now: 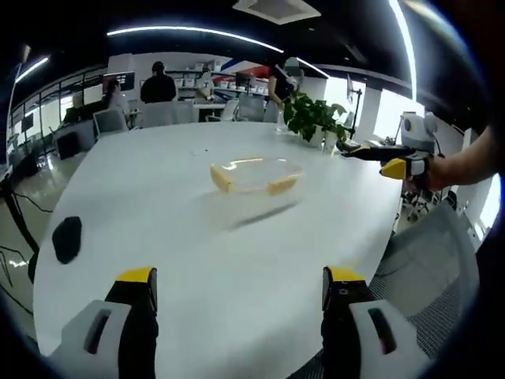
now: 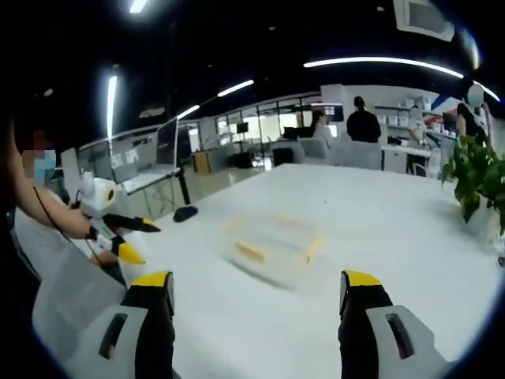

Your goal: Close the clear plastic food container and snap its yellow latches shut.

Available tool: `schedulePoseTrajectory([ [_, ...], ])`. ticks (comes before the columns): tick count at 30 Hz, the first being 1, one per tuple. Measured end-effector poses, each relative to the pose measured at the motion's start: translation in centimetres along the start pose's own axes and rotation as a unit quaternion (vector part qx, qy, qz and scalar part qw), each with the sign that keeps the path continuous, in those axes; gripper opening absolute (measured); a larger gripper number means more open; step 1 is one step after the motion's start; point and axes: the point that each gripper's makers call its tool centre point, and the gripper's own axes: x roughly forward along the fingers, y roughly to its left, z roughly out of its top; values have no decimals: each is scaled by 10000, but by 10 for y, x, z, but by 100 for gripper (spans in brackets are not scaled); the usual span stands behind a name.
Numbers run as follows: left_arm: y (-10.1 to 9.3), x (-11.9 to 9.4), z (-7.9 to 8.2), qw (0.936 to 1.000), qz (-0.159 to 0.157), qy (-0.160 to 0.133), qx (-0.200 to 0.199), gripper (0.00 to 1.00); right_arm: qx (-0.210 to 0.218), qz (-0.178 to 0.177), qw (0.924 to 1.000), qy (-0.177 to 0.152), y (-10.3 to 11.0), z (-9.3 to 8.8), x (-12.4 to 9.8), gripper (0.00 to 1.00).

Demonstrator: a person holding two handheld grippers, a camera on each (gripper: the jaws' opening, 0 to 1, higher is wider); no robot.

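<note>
Container (image 1: 254,175) sits mid white tabletop (image 1: 197,260), clear box with yellow latches, touched by neither claw. Left claw (image 1: 237,292) open, jaws wide apart, hovering near table edge. Potted plant (image 1: 313,117) behind container. Right claw (image 2: 256,296) open too, empty, container (image 2: 272,249) ahead.

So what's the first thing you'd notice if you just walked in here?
Probably the clear container with yellow latches, alone in the middle of the big white table. Then the yellow-tipped left gripper and right gripper, both wide open and apart from it. A leafy green plant stands at the table's far edge.
</note>
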Motion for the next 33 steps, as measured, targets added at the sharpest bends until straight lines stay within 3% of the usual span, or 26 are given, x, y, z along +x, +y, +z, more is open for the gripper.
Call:
schedulePoseTrajectory([
  [20, 4, -24, 7, 9979, 228, -503, -347, 87, 130, -82, 9997, -167, 15, -2, -17, 86],
  [33, 2, -20, 4, 9979, 417, -484, -129, 87, 168, -237, 9994, -183, 9, -5, -18, 85],
])
